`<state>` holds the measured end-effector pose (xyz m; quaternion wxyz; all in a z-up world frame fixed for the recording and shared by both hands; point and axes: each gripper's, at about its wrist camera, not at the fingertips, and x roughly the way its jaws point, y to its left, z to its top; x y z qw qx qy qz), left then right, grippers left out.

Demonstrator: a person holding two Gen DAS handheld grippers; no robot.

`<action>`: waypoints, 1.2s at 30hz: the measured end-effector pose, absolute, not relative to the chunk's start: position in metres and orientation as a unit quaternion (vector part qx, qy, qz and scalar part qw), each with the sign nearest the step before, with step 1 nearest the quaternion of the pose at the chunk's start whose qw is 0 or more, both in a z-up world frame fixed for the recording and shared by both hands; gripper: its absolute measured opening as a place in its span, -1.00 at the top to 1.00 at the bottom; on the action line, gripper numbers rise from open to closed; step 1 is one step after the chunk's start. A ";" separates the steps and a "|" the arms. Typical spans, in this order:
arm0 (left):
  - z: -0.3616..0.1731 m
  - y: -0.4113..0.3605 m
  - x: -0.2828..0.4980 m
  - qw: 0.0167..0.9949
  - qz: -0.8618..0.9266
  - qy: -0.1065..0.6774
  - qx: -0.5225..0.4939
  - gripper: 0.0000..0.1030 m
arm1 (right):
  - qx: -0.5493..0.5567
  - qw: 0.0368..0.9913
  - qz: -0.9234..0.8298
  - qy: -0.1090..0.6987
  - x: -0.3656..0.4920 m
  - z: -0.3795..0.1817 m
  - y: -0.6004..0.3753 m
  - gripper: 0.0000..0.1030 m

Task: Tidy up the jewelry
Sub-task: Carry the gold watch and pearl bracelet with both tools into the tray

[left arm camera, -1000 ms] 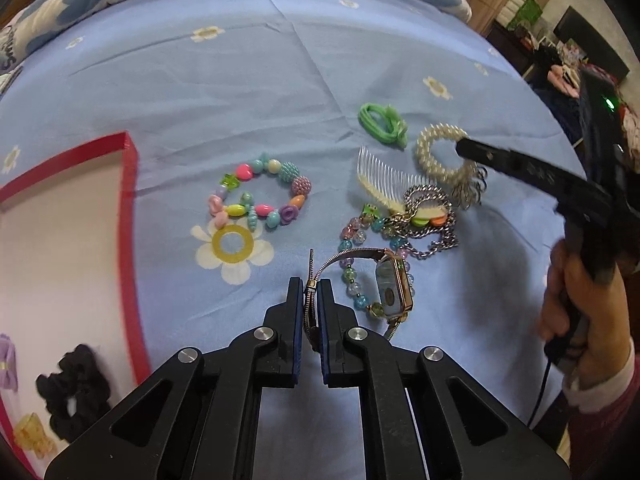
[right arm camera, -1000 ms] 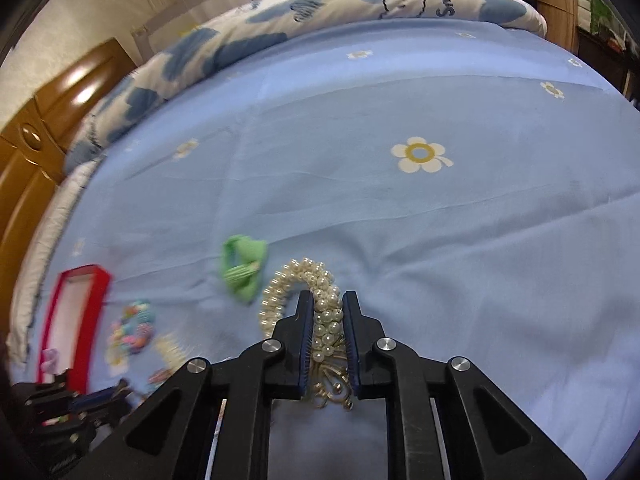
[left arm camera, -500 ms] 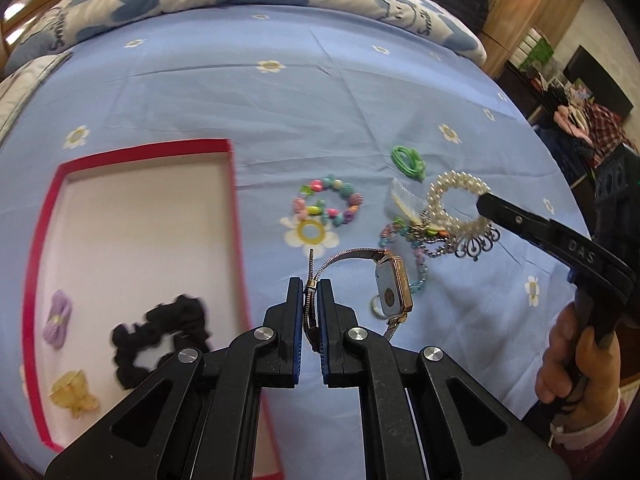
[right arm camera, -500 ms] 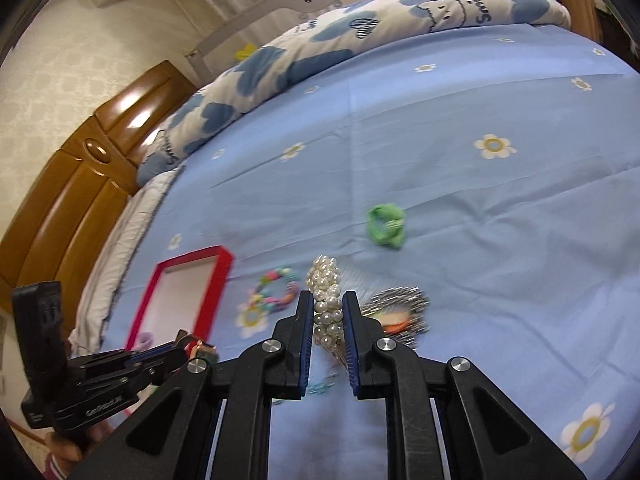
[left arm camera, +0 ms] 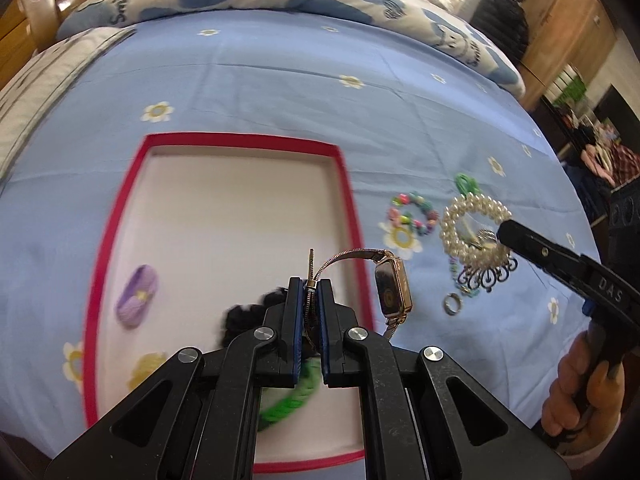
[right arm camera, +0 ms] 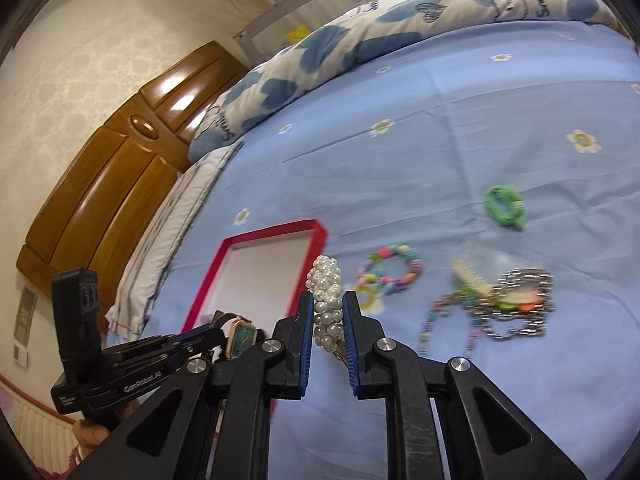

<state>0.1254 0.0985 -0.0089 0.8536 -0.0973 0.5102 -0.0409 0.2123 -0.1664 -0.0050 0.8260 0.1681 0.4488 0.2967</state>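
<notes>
Our left gripper (left arm camera: 309,304) pinches the watch (left arm camera: 390,289) band, face dangling right over the red tray (left arm camera: 347,184) edge; our right gripper (right arm camera: 326,320) clamps the pearl bracelet (right arm camera: 326,292), frame center.

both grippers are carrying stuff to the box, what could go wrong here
The left gripper pinches only the watch strap's end, so the heavy case dangles and could slip out. The right gripper holds the pearl bracelet, whose charm hangs free and might snag. Both head for the box and could collide.
</notes>
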 end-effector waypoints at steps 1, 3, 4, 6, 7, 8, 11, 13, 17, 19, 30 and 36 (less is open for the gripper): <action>-0.009 0.104 0.125 0.854 -0.036 0.509 -0.100 0.89 | 0.169 0.824 0.300 0.450 0.212 -0.006 -0.162 0.73; -0.008 0.113 0.126 0.856 -0.028 0.506 -0.103 0.89 | 0.168 0.820 0.308 0.451 0.212 -0.006 -0.151 0.73; -0.008 0.118 0.126 0.856 -0.023 0.505 -0.104 0.89 | 0.166 0.819 0.312 0.452 0.212 -0.006 -0.145 0.73; -0.008 0.126 0.127 0.857 -0.014 0.505 -0.105 0.89 | 0.166 0.815 0.320 0.454 0.212 -0.008 -0.135 0.73; -0.009 0.130 0.128 0.857 -0.009 0.505 -0.105 0.89 | 0.167 0.812 0.325 0.456 0.213 -0.009 -0.128 0.73; -0.010 0.135 0.129 0.857 -0.003 0.505 -0.105 0.89 | 0.168 0.810 0.328 0.457 0.214 -0.010 -0.123 0.73; -0.014 0.147 0.134 0.855 0.015 0.508 -0.105 0.89 | 0.170 0.802 0.338 0.463 0.219 -0.014 -0.106 0.73; -0.019 0.156 0.137 0.853 0.025 0.511 -0.108 0.89 | 0.170 0.796 0.345 0.467 0.222 -0.017 -0.094 0.73; -0.028 0.170 0.145 0.847 0.047 0.519 -0.107 0.89 | 0.166 0.787 0.354 0.477 0.231 -0.025 -0.070 0.73; -0.033 0.177 0.150 0.843 0.055 0.524 -0.107 0.89 | 0.162 0.784 0.357 0.481 0.236 -0.029 -0.058 0.73; -0.057 0.191 0.177 0.829 0.083 0.545 -0.098 0.89 | 0.144 0.772 0.345 0.515 0.265 -0.064 -0.022 0.72; -0.066 0.190 0.184 0.823 0.088 0.553 -0.089 0.89 | 0.128 0.773 0.331 0.526 0.272 -0.074 -0.022 0.72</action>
